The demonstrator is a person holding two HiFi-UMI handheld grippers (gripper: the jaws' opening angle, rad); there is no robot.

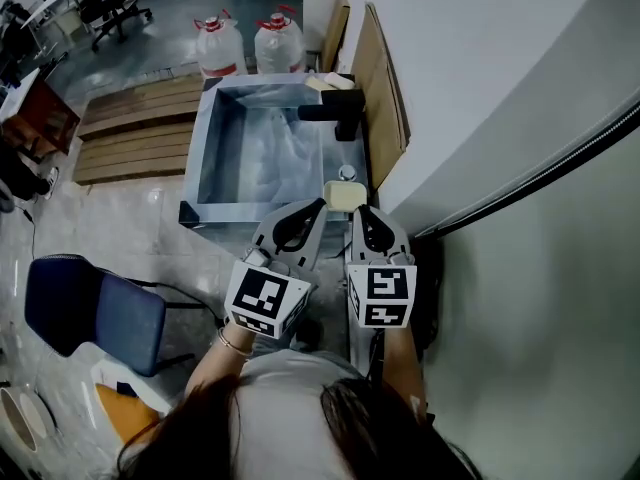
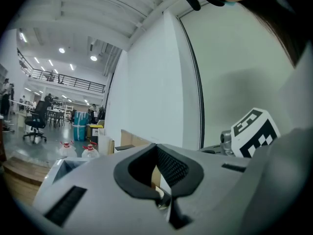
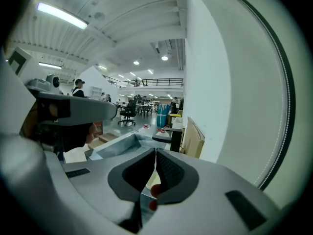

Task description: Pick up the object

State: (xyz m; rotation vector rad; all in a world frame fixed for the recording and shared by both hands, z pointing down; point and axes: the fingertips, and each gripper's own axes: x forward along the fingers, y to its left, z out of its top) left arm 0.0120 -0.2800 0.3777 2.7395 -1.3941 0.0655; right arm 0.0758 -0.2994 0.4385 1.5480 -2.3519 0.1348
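Sink [image 1: 203,143]: 2 grippers [image 1: 316,208] [image 1: 362,213], 1 object [image 1: 343,196]

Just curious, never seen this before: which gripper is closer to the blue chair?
Left. The blue chair stands at the head view's lower left. The left gripper is to its right by the sink, and the right gripper lies farther right still, nearer the wall.

Jugs [image 1: 280,43] behind tub [image 1: 194,158], chair [image 1: 85,308] at left

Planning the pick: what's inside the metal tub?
The tub shows only a pale, wrinkled lining, maybe plastic; no loose item visible. A black faucet overhangs its right side. Its near right corner is hidden by the left gripper and a yellowish block.
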